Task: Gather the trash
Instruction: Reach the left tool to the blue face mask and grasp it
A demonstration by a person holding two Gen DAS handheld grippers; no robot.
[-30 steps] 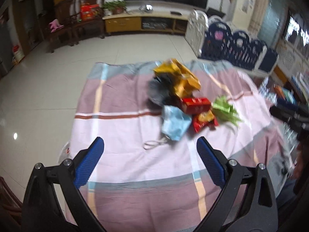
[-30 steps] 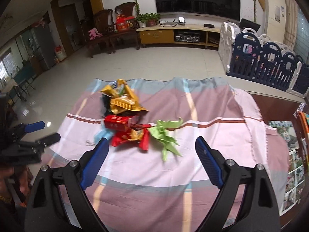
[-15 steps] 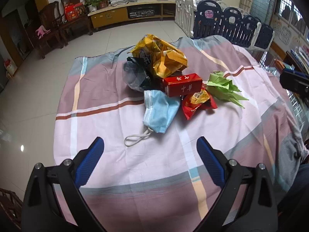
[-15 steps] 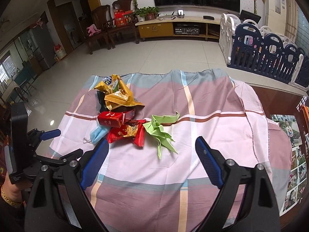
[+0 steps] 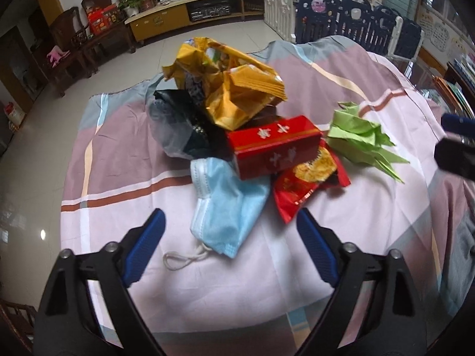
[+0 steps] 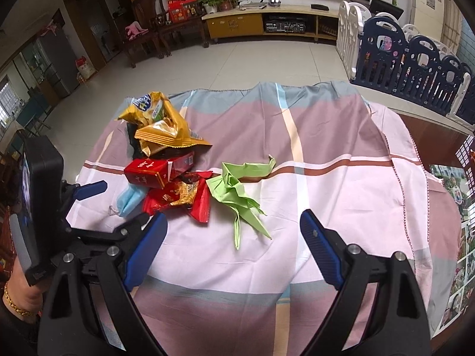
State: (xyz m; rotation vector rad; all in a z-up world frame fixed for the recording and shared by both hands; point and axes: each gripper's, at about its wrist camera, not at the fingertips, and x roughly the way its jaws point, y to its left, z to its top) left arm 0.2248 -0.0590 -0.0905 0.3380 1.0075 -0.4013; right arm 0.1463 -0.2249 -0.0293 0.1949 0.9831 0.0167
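Left fingers: left gripper [image 5: 230, 231] has just been narrowing yet stands apart, straddling the blue face mask [image 5: 225, 204] without pressing it.
Right fingers: right gripper [image 6: 233, 237] spread wide, empty, over the green folded paper [image 6: 237, 190].
Trash pile: mask, red box [image 5: 273, 145], red wrapper [image 5: 305, 184], yellow snack bag [image 5: 231, 89] and black bag [image 5: 184, 124] heaped together, touching.
Surface: plaid cloth [image 6: 326, 154] under all.

Trash pile [image 5: 252, 136] on checked cloth [image 5: 371, 207]
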